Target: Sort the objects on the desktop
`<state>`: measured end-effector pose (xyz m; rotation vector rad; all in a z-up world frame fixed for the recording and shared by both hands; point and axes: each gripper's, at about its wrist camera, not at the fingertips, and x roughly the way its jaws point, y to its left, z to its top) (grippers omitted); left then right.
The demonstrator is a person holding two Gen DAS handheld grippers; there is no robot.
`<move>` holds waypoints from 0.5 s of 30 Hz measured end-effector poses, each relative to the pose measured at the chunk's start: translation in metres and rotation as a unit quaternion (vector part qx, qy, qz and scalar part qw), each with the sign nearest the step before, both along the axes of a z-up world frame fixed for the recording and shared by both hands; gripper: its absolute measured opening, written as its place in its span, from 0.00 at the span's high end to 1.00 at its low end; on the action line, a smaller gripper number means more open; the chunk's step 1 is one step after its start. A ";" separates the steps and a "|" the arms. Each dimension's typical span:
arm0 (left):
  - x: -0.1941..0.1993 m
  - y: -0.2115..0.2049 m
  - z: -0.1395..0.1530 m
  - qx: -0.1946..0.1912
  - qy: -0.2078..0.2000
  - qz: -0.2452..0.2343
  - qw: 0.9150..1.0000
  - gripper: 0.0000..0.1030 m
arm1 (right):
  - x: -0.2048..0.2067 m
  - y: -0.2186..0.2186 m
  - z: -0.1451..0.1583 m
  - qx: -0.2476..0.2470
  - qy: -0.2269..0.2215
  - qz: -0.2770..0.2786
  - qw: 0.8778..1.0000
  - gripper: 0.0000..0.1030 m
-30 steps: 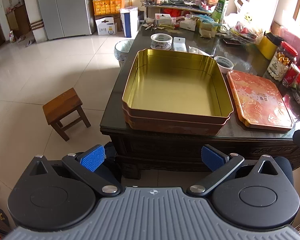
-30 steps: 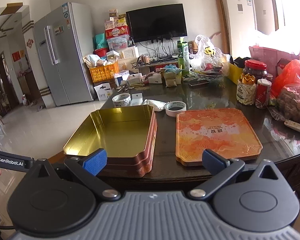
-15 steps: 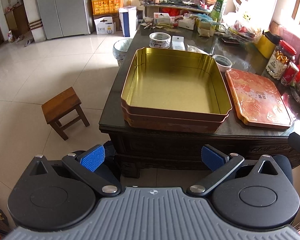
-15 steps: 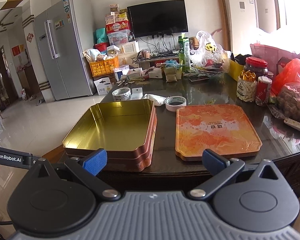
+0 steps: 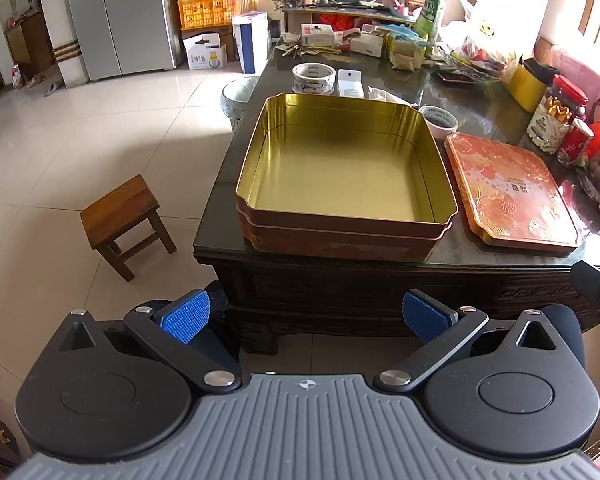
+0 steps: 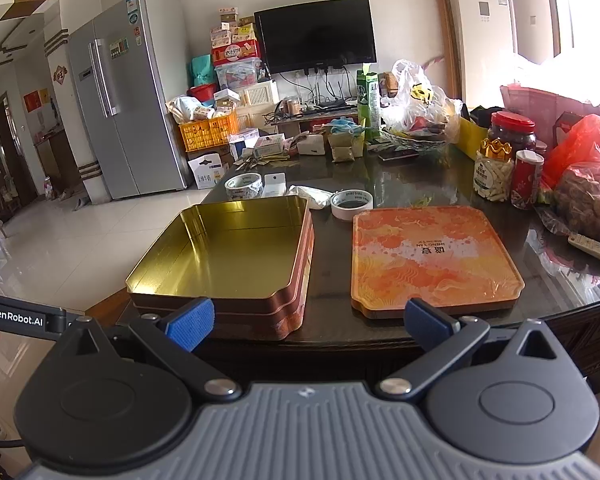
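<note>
While both devices hover short of the dark glass-topped bench (image 5: 500, 120), neither touches anything. Left tongs (image 5: 306, 317): spread wide, blue pads (image 5: 185, 317) apart, nothing between them, held off the bench's near edge. Right tongs (image 6: 308, 324): likewise spread and bare, at the near edge of the bench.

Left wrist view: an open gold-lined tin (image 5: 346, 172) sits at 12 o'clock from the tongs, close to the near bench edge. Its orange patterned lid (image 5: 508, 192) lies flat just beside it at 3 o'clock, apart from it. A white tape roll (image 5: 439, 120) stands at the tin's far right corner, about 1 o'clock; a printed tape roll (image 5: 313, 77) and a white card (image 5: 350, 83) lie beyond the tin's far rim at 12 o'clock. Crumpled white paper (image 5: 386, 96) shows between card and white roll. Jars (image 5: 556, 120) stand at the bench's right side, near 2 o'clock. On the tiled floor, a wooden stool (image 5: 126, 220) stands at 9 o'clock from the tin.

Right wrist view: the tin (image 6: 228, 264) lies at 11 o'clock, the lid (image 6: 432, 256) at 1 o'clock, a strip of bare bench between them. The left device's arm (image 6: 20, 316), marked "GenRobot.AI", enters at 9 o'clock.
</note>
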<state>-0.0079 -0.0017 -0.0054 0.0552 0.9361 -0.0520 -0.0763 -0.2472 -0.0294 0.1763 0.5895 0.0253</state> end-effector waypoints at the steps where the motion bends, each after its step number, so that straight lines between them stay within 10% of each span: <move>1: 0.000 0.000 0.000 0.000 0.000 0.000 1.000 0.01 | 0.000 0.000 0.000 0.000 0.000 0.000 1.000 0.00; 15: 0.002 -0.002 -0.002 -0.010 0.005 0.001 1.000 0.01 | -0.002 0.003 -0.004 -0.001 0.001 0.002 1.000 0.00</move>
